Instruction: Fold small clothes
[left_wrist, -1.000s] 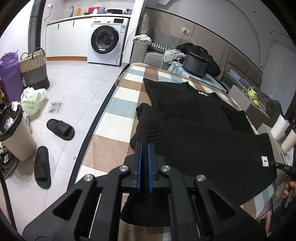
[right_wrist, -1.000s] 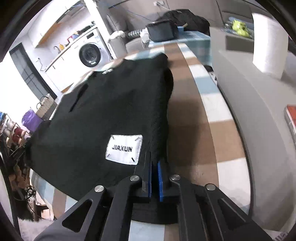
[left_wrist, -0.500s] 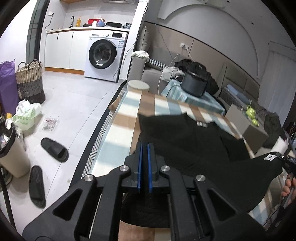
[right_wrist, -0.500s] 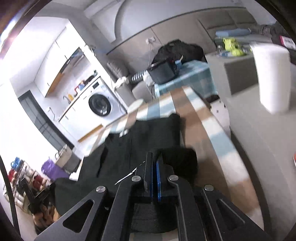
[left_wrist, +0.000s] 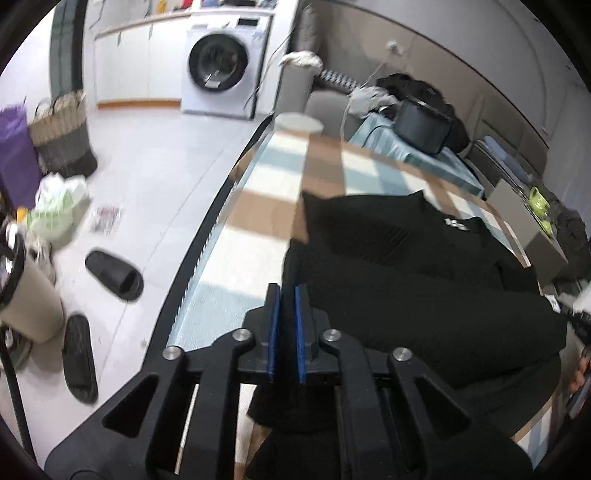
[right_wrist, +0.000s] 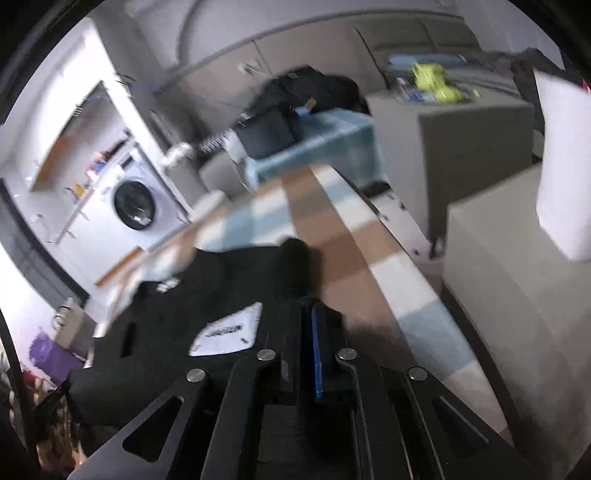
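Hem carried over the black garment (left_wrist: 424, 280)

Your left gripper (left_wrist: 287, 306) and right gripper (right_wrist: 309, 332) each pinch cloth; uneven travel could skew the fold on the checked table (left_wrist: 266, 206).

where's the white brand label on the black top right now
In the right wrist view the white label lies on the black top, just left of the right gripper, on the checked table.

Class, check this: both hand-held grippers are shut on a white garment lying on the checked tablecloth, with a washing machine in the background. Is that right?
Not quite. The garment is black; only its sewn label is white, as the right wrist view shows. The rest stands: left hand-held gripper and right hand-held gripper shut on it, checked tablecloth, washing machine.
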